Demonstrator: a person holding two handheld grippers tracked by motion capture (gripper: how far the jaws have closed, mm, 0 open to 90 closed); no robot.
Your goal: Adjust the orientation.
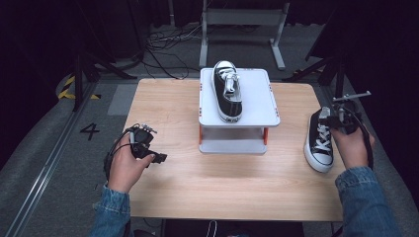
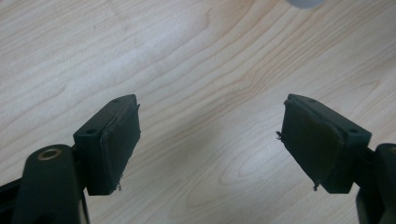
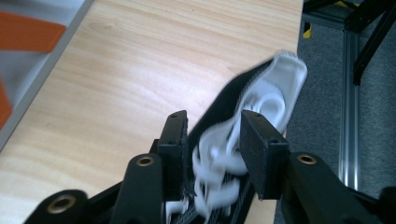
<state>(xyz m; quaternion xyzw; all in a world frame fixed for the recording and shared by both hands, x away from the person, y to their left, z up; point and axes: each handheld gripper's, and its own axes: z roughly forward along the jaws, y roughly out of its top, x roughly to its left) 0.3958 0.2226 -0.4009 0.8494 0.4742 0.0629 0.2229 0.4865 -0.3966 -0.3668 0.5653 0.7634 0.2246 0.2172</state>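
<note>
High view: 2 black-and-white canvas sneakers on a light wooden worktop (image 1: 197, 182). First sneaker (image 1: 227, 91) resting on top of a white 2-tier stand (image 1: 257, 106) with orange posts, at the far middle of the worktop, toe pointing away. Second sneaker (image 1: 320, 140) lying at the right edge of the worktop, toe toward the near side, heel end up by the right gripper (image 1: 341, 121). Right hand (image 1: 353, 145) wrapped around that gripper, denim sleeve behind it.

Right gripper view: fingers (image 3: 259, 154) parted to a middling gap, astride the second sneaker (image 3: 261, 93) at its laced opening, white laces blurred between them. Left finger close against the black side of the shoe, right finger close to the laces; cannot tell from the blur whether the pads press on it. White toe cap pointing away toward the worktop's edge, grey floor beyond.

Left gripper (image 1: 148, 148) held low over the near left part of the worktop, well apart from stand and both sneakers, left hand (image 1: 126, 165) gripping it. Left gripper view: fingers (image 2: 114, 144) spread wide, nothing between them, bare wood grain beneath.
</note>
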